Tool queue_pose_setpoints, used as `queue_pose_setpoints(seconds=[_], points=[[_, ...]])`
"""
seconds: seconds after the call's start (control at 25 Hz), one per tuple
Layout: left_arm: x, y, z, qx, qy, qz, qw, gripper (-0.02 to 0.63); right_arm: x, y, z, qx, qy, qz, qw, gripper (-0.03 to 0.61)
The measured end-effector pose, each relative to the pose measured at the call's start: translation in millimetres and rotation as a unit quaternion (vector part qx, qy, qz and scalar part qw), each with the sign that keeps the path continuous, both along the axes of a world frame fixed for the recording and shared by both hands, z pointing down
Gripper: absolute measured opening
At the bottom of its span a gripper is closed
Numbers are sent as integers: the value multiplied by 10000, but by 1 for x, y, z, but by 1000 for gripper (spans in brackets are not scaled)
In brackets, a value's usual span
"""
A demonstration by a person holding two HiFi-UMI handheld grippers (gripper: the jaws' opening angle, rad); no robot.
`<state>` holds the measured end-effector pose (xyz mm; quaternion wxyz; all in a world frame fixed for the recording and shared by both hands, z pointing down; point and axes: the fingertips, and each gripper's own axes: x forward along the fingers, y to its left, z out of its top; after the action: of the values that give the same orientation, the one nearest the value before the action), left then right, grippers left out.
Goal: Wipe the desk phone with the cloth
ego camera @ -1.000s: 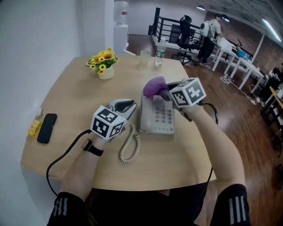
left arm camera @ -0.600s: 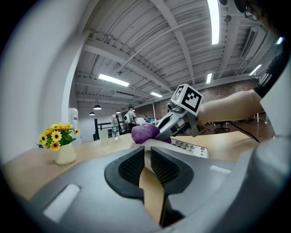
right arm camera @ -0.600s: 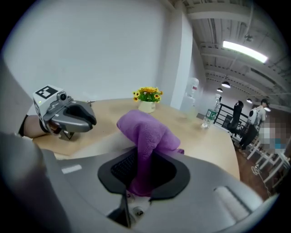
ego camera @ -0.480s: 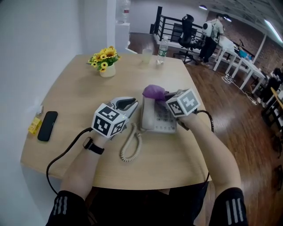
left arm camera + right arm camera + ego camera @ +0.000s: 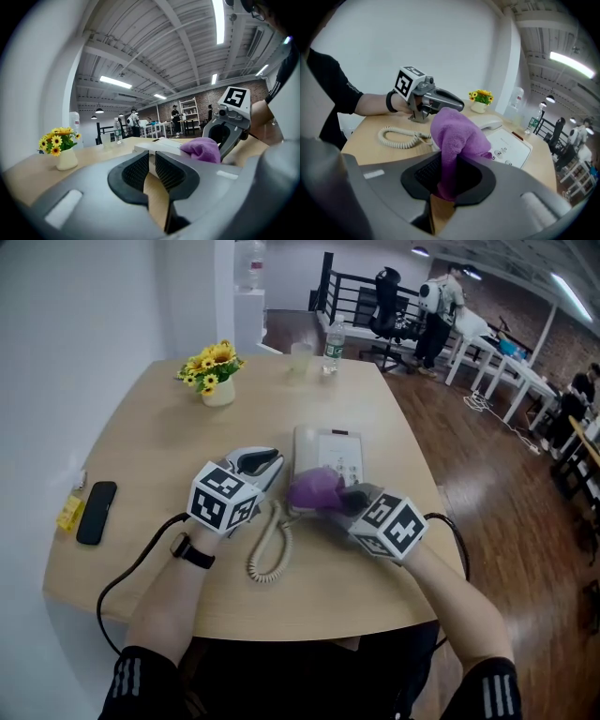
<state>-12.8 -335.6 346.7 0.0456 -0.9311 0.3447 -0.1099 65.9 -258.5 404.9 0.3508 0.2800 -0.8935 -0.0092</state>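
The white desk phone [image 5: 328,451] lies mid-table, its coiled cord [image 5: 267,545] looping toward me on the left. My right gripper [image 5: 342,498] is shut on the purple cloth [image 5: 314,488], which presses on the phone's near left corner. In the right gripper view the cloth [image 5: 457,136] bulges out from between the jaws over the phone [image 5: 508,147]. My left gripper [image 5: 265,457] rests just left of the phone, jaws shut with nothing between them. In the left gripper view the phone [image 5: 157,146] and the cloth [image 5: 201,149] lie just ahead to the right.
A vase of yellow flowers [image 5: 216,371] stands at the far left. A cup [image 5: 300,355] and a water bottle [image 5: 331,348] sit at the far edge. A black handset [image 5: 97,512] and a yellow item [image 5: 71,512] lie near the left edge. People stand far behind.
My right gripper has drawn the cloth from the phone's far end down over the keypad to its near edge, toward me. The left gripper has stayed in place.
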Motion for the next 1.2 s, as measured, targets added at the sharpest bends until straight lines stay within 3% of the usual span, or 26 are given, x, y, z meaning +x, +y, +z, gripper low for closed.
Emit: queue_pose_setpoints(seconds=[0.2,0.56,0.76,0.84,0.96,1.2], points=[[0,0,1,-3,-12,5,10000,37,14,8,3,117,77,33,9999,74],[2,1,2,-10,-33,20,10000,37,70,13,3,78,-203,592,9980,74],[2,1,2,-2,-31,26,10000,37,86,15,-12,212,-661,725,9950,74],[3,2,2,-2,-36,39,10000,37,96,9,-29,410,-1109,922,9887,74],[5,4,2,-5,-32,75,10000,37,118,-8,-55,706,-1858,1381,9703,74],[8,6,1,8,-43,123,9999,37,158,-44,-52,1090,-2257,2047,9462,74]])
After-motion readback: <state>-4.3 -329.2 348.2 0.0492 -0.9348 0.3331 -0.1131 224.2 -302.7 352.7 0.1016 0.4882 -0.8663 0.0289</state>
